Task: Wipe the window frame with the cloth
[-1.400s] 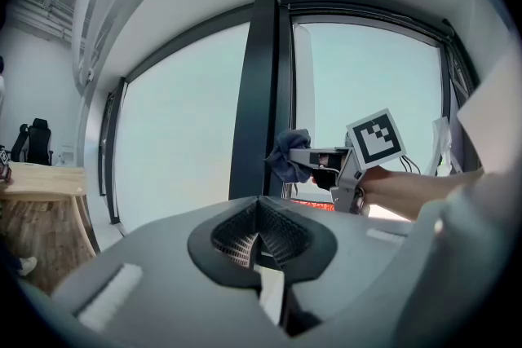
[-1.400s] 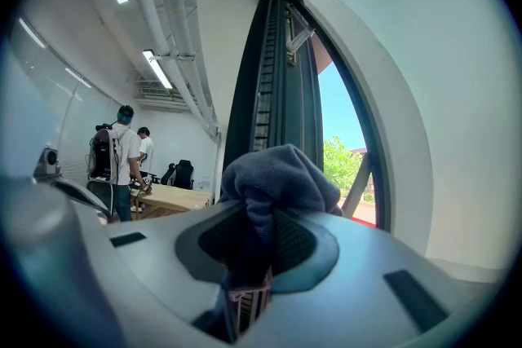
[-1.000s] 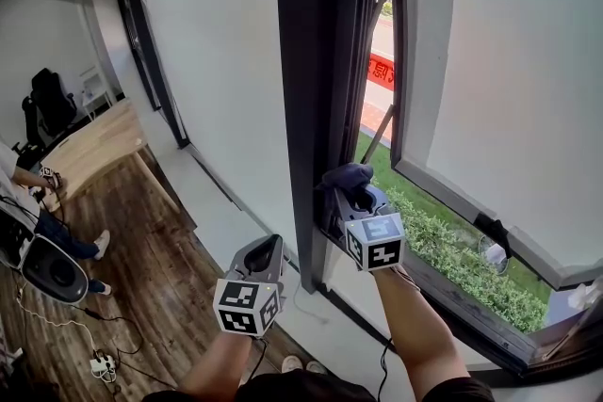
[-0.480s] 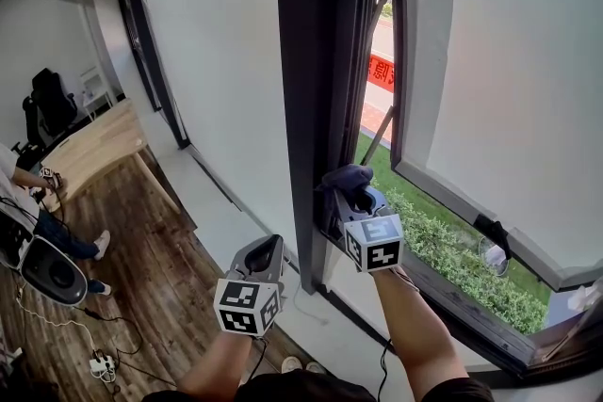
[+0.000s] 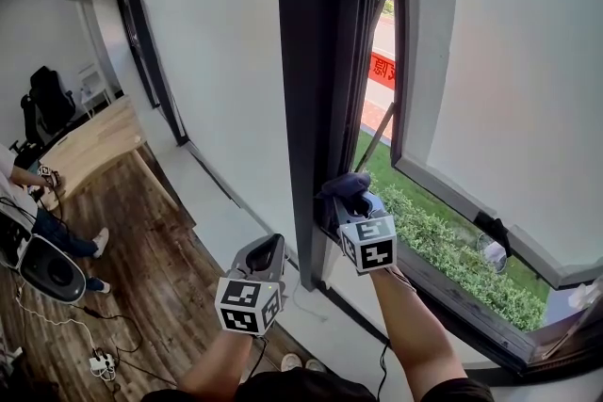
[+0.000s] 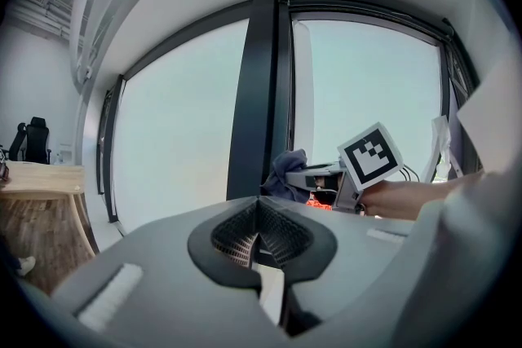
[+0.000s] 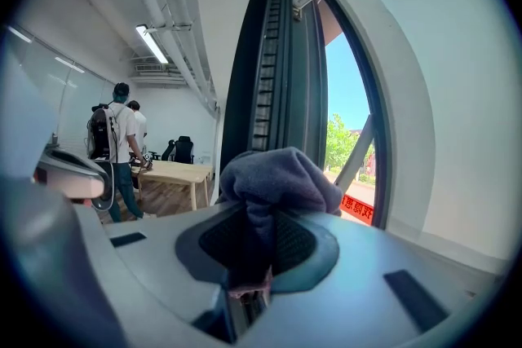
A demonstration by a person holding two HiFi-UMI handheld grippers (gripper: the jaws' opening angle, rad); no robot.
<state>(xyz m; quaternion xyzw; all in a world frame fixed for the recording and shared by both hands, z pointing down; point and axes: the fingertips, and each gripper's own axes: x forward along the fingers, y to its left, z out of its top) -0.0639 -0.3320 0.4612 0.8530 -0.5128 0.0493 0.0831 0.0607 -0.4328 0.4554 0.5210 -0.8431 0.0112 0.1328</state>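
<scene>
A dark window frame post [image 5: 316, 61] rises through the middle of the head view, beside an opened sash [image 5: 415, 89]. My right gripper [image 5: 350, 202] is shut on a grey-blue cloth [image 5: 345, 184], which is bunched against the lower part of the post near the sill. In the right gripper view the cloth [image 7: 277, 179] bulges out of the closed jaws in front of the frame post [image 7: 269, 69]. My left gripper [image 5: 268, 251] hangs lower left, away from the frame, jaws closed on nothing. The left gripper view shows the cloth [image 6: 285, 173] against the post [image 6: 254, 94].
A white wall panel [image 5: 226, 52] lies left of the post. Outside, a hedge [image 5: 452, 249] and grass lie beyond the sill [image 5: 462, 306]. A wooden table [image 5: 89, 146], an office chair [image 5: 47, 104] and a person [image 5: 38, 212] are at far left on the wooden floor.
My right gripper with the cloth has slid slightly down and left along the frame post. The left gripper has barely moved.
</scene>
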